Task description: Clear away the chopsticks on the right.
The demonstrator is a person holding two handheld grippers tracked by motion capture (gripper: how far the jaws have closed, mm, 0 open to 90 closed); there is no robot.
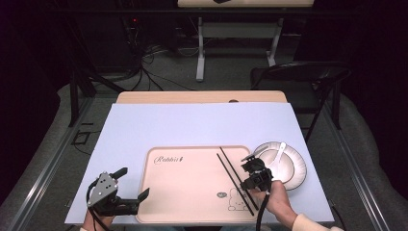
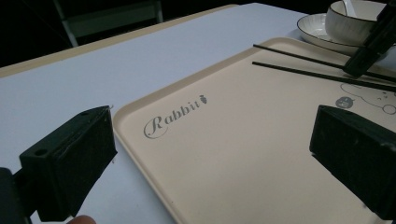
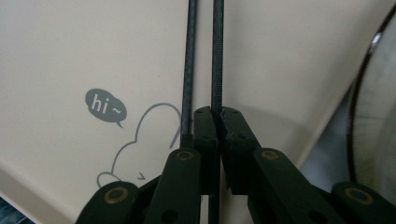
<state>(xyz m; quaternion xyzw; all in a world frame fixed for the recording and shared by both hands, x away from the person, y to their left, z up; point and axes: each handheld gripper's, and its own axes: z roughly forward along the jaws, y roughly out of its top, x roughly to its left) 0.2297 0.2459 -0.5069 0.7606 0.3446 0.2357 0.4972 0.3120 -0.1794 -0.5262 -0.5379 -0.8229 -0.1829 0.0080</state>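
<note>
Because the two chopsticks [image 1: 235, 174] are thin, stiff, light and probably slick, they call for a firm pinch near the thick end, where the right gripper [image 1: 251, 183] has its jaws pressed onto one, it seems. Both lie on the tray's [image 1: 183, 192] right side beside the bowl [image 1: 278, 163]. The left gripper [image 1: 126, 186] waits spread, empty, at the tray's near left corner.

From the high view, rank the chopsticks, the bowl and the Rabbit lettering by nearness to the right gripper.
1. Chopsticks: clamped in the right gripper, on the tray's right side.
2. Bowl: just right, on its plate.
3. Rabbit lettering: left, tray's upper left.
</note>
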